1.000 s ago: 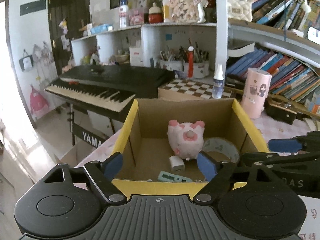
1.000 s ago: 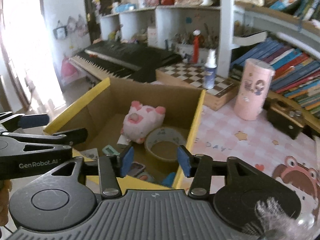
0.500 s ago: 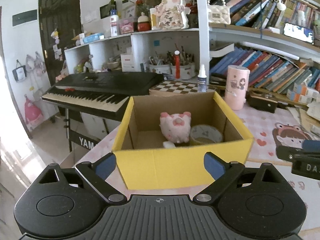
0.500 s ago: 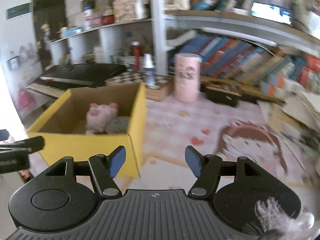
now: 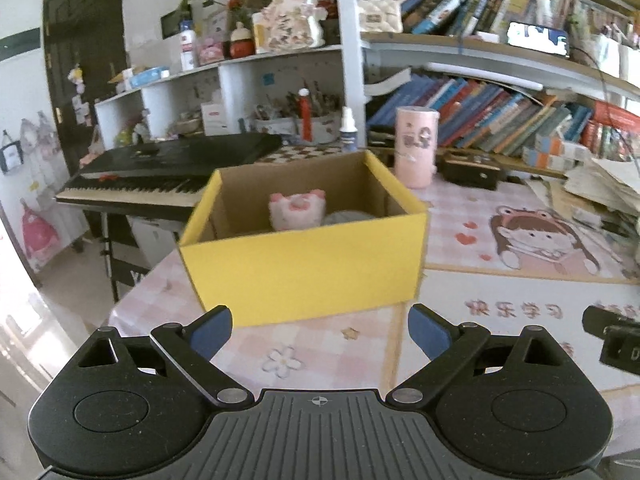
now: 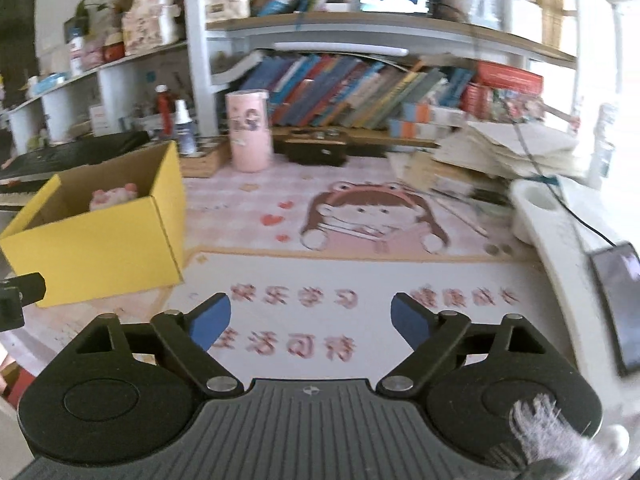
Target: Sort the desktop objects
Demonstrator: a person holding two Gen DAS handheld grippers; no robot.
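The yellow cardboard box (image 5: 304, 268) sits on the tabletop (image 5: 500, 308), filling the middle of the left wrist frame and the left edge of the right wrist frame, with a pink plush toy (image 5: 295, 209) showing above its near wall and the pale rim of something round just beside the toy. The left gripper (image 5: 320, 330) hovers low in front of the box's near wall, its blue fingers (image 5: 212, 330) spread wide with nothing between them. The right gripper (image 6: 310, 318) points at the bare printed mat (image 6: 360, 216) at frame centre; its fingers have just been opening and now stand wide too, empty.

The relation that matters: the box lies straight ahead of the left gripper but off to the left of the right one — so the left hand is nearer the box. No loose item lies between or ahead of either pair of fingers. What is left on the tabletop is toward the far edge and upper right: a pink cylinder (image 6: 249, 132), stacked papers (image 6: 508, 152) and a phone (image 6: 618, 300), all nearer the right hand. Judging from this, the sorting looks nearly done or between picks.
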